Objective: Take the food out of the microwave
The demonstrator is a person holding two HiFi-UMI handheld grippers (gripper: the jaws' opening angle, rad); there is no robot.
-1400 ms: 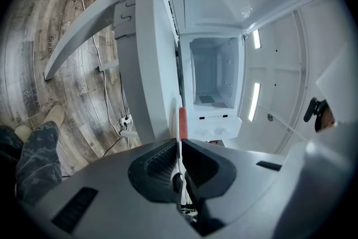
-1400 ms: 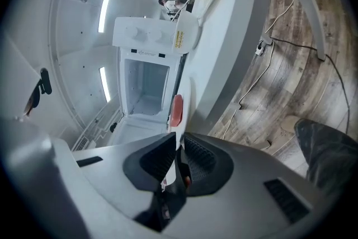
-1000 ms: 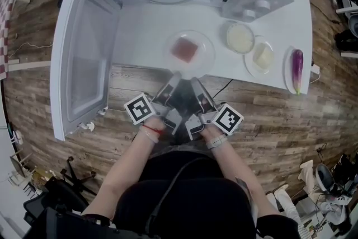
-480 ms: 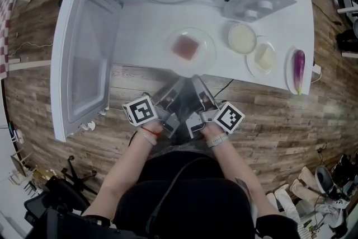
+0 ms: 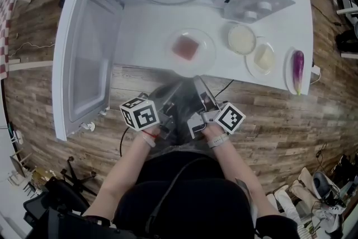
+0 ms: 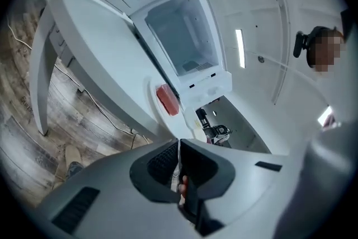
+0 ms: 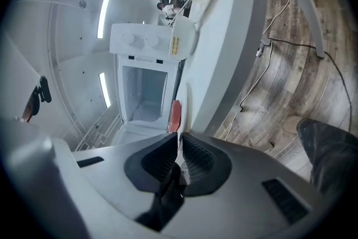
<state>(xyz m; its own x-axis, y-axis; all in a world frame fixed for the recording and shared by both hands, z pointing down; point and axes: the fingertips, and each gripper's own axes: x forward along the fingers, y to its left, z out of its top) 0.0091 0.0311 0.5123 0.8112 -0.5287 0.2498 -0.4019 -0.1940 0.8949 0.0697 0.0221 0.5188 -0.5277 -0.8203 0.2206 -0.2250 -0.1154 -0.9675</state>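
A long white table (image 5: pixel 140 36) is seen on a grey-brown plank floor (image 5: pixel 279 115). At its far edge a white microwave oven (image 5: pixel 251 0) is placed, with its white glazed door (image 5: pixel 84 53) swung fully open to the left and the cavity left bare apart from its turntable. On the tabletop, outside the oven and close to the near edge, a round clear glass plate (image 5: pixel 210 52) is set, and a square reddish-pink slab of food (image 5: pixel 185 47) is carried at its middle. To the right of the plate, a small round dish of white food (image 5: pixel 241 38), a second dish with a pale yellow block (image 5: pixel 264 56) and a purple aubergine (image 5: pixel 297 67) are lined up. The near rim of the plate is clamped between the jaws of the right gripper (image 7: pixel 179 145), as its own view shows. The left gripper (image 6: pixel 179 145), blurred in the head view, appears likewise to be clenched on that thin rim, just beside the right one.
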